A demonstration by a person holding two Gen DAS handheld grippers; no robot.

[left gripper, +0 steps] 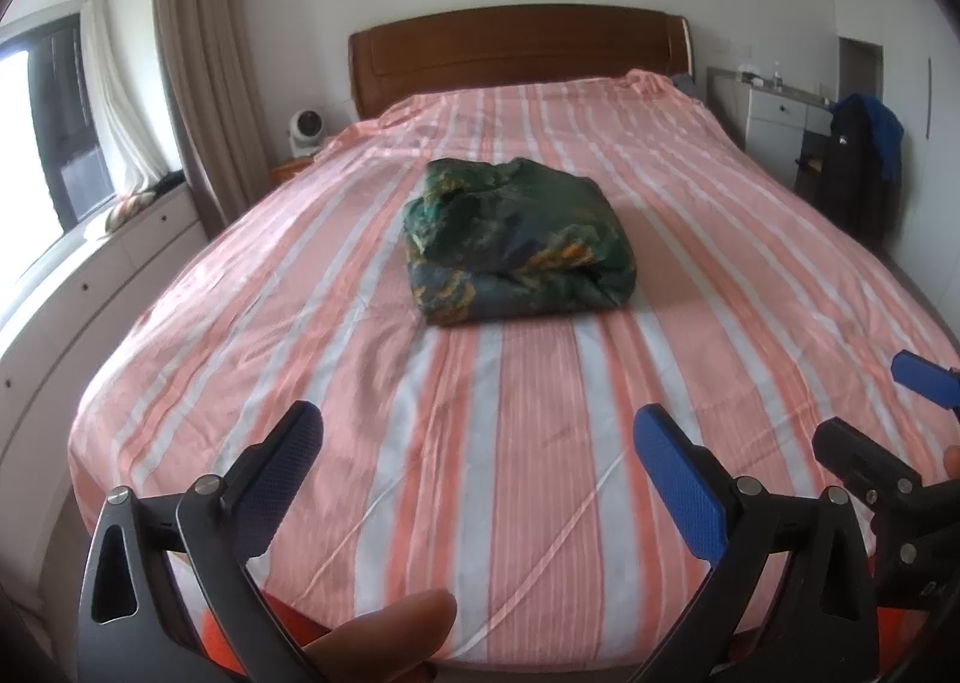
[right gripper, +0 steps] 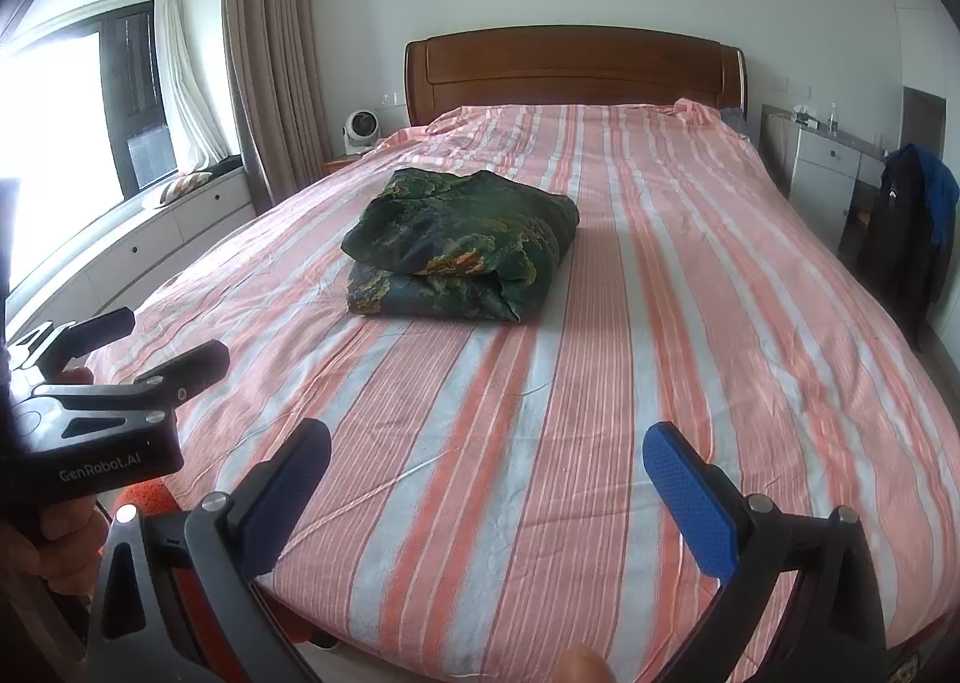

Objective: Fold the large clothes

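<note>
A dark green patterned garment (left gripper: 516, 242) (right gripper: 459, 248) lies folded into a thick bundle in the middle of the bed (left gripper: 360, 383) (right gripper: 690, 353), which has a pink and white striped sheet. My left gripper (left gripper: 477, 434) is open over the foot of the bed, well short of the bundle, with nothing between its fingers. My right gripper (right gripper: 486, 452) is also open and empty at the foot of the bed. From the left wrist view the right gripper (left gripper: 876, 401) shows at the right edge. From the right wrist view the left gripper (right gripper: 174, 338) shows at the left edge.
A wooden headboard (left gripper: 516, 53) stands at the far end. Curtains (left gripper: 204, 65), a window and low white drawers (left gripper: 90, 275) run along the left. A small white fan (right gripper: 360, 129) sits by the bed. A white cabinet (right gripper: 834, 173) and hanging dark clothes (right gripper: 912, 227) stand right.
</note>
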